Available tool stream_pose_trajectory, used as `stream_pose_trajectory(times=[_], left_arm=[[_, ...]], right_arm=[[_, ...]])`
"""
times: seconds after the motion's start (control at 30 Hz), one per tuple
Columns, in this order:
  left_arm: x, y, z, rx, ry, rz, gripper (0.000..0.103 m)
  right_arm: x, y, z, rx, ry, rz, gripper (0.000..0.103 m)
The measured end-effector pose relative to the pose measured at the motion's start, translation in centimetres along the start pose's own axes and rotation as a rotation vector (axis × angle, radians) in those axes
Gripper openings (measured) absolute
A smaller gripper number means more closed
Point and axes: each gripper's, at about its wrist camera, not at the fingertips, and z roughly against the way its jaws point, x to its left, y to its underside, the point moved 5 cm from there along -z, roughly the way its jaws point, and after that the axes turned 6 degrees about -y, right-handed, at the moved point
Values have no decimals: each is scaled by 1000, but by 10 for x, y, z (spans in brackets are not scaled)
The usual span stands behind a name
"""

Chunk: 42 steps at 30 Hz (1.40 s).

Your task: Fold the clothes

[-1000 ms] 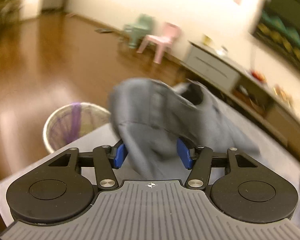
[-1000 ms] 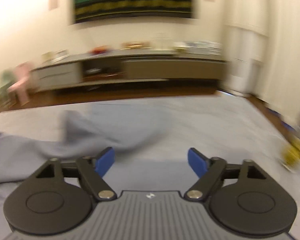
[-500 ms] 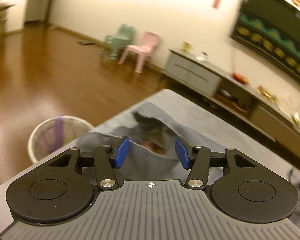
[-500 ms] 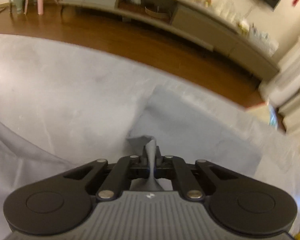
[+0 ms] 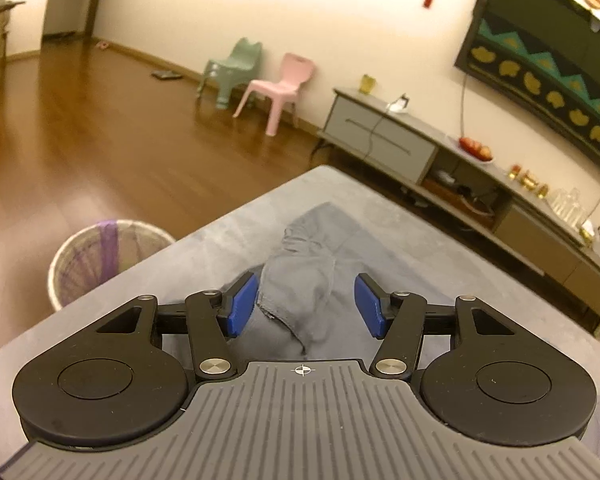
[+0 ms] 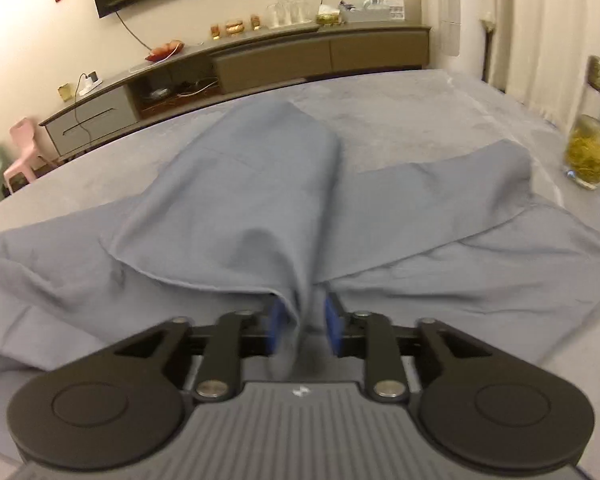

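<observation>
Midway, seemingly: right gripper (image 6: pixel 304 330) jaws clench a fold of the grey garment (image 6: pixel 260 200), lying rumpled and unfolded across the tabletop (image 6: pixel 440 112); left gripper (image 5: pixel 305 306) jaws spread.

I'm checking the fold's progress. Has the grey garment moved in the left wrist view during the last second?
Yes. The grey garment has dropped from in front of the TV cabinet onto the grey table, left gripper jaws open.

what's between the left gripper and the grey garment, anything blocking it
Nothing visible. The left gripper is open with a bunched end of the grey garment lying right between its blue pads on the grey-covered table. The wire basket stands on the floor beside the table, out of the way.
</observation>
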Motion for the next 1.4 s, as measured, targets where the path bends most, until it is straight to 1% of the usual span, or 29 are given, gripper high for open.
stream_pose_trajectory(times=[0.07, 0.13, 0.17, 0.23, 0.27, 0.3, 0.33, 0.4, 0.47, 0.5, 0.53, 0.57, 0.6, 0.63, 0.7, 0.73, 0.77, 0.8, 0.83, 0.93, 1.0, 1.03, 1.07, 1.1, 1.13, 1.23, 1.27, 1.33, 1.4], left_arm=[[2, 3, 3, 1, -7, 10, 48], [4, 7, 6, 2, -14, 19, 49], [5, 8, 7, 3, -17, 24, 50], [-5, 8, 14, -7, -2, 6, 58], [-12, 10, 14, -7, 0, -12, 60], [-19, 11, 15, -6, 3, -30, 61], [-26, 12, 16, -5, 5, -47, 61], [-39, 17, 10, 24, 26, -81, 60], [-45, 21, 6, 47, 48, -107, 60], [-48, 22, 4, 58, 57, -121, 60], [-48, 24, 1, 72, 65, -136, 60], [-48, 26, -2, 85, 63, -142, 60], [-47, 28, -6, 97, 60, -146, 59], [-46, 30, -9, 110, 56, -151, 59], [-34, 28, -14, 120, 45, -125, 58], [-27, 26, -14, 118, 38, -103, 58], [-20, 23, -15, 116, 33, -81, 58], [-17, 21, -15, 115, 28, -59, 58], [-14, 21, -13, 114, 24, -34, 58], [-3, 18, -5, 110, 12, 44, 58], [3, 17, 3, 101, 12, 87, 58], [3, 19, 10, 92, 21, 92, 59], [3, 21, 18, 82, 29, 97, 59], [2, 27, 23, 89, 37, 91, 60], [0, 33, 28, 98, 45, 83, 60], [-13, 51, 29, 153, 68, 77, 61], [-17, 55, 25, 173, 73, 73, 62], [-29, 58, 10, 206, 82, 74, 73], [-37, 62, -10, 249, 78, 87, 73]], right_arm=[[14, -12, 13, -84, 23, 101, 43], [36, -22, 30, -183, 52, 235, 59], [49, -23, 37, -215, 57, 304, 61], [77, -26, 49, -270, 62, 444, 71], [91, -28, 50, -273, 54, 518, 74], [106, -29, 48, -268, 49, 599, 81], [121, -27, 39, -248, 50, 693, 84], [150, -19, 10, -187, 72, 891, 84], [171, -10, -29, -79, 85, 1038, 82], [180, -7, -50, -27, 98, 1101, 74], [186, -7, -68, 13, 117, 1144, 38], [185, -15, -79, 27, 145, 1149, 13], [185, -23, -89, 40, 174, 1154, 4], [182, -36, -92, 27, 194, 1122, 3], [165, -80, -55, -100, 188, 890, 3], [145, -99, -26, -170, 170, 734, 3], [119, -110, 4, -231, 151, 568, 3], [86, -114, 32, -281, 131, 383, 3], [49, -107, 50, -297, 109, 211, 4], [-44, -62, 58, -221, 59, -134, 4], [-87, -27, 43, -136, 29, -324, 4], [-104, -13, 37, -103, 4, -416, 4], [-112, -7, 31, -91, -42, -504, 4], [-120, -1, 26, -79, -88, -592, 4], [-125, 3, 22, -72, -121, -652, 4], [-123, 0, 18, -90, -146, -663, 4], [-121, -1, 16, -93, -155, -663, 5], [-115, 0, 11, -76, -174, -647, 7], [-110, -2, 17, -63, -186, -635, 7]])
